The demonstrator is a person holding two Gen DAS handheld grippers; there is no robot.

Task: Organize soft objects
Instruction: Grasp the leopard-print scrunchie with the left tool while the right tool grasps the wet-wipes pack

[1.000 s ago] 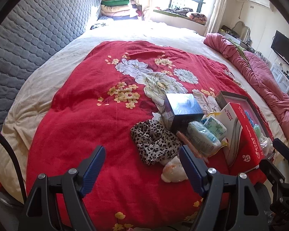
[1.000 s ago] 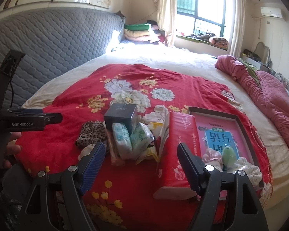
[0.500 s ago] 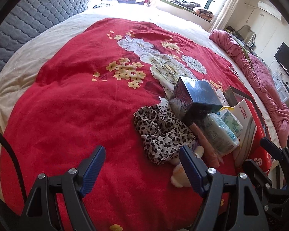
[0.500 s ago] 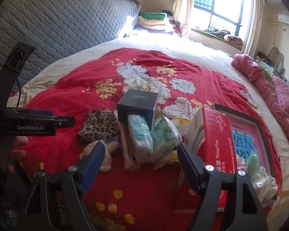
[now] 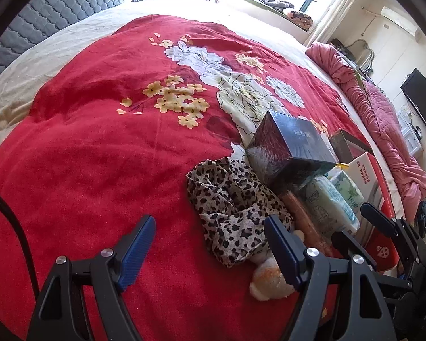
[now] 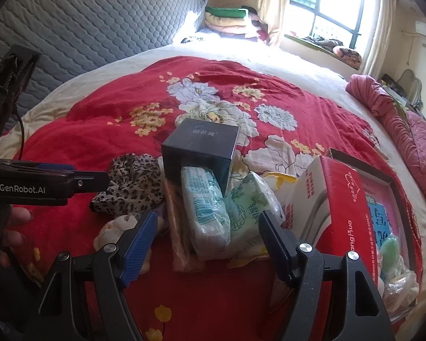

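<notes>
Blanket (image 5: 93, 170) bare left of leopard cloth (image 5: 230, 204).

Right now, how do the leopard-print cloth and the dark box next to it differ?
The leopard-print cloth is limp, crumpled and spotted tan and black; the dark box is rigid, square-edged and plain glossy.
The cloth lies low on the red blanket; the box stands taller.
The cloth drapes over a small plush toy; the box backs wrapped packets.
Both rest on the blanket, ungripped.

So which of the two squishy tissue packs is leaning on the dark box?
The blue-and-white tissue pack. Its top end rests against the dark box. The green-patterned pack lies beside it, nearer the red box.
</notes>
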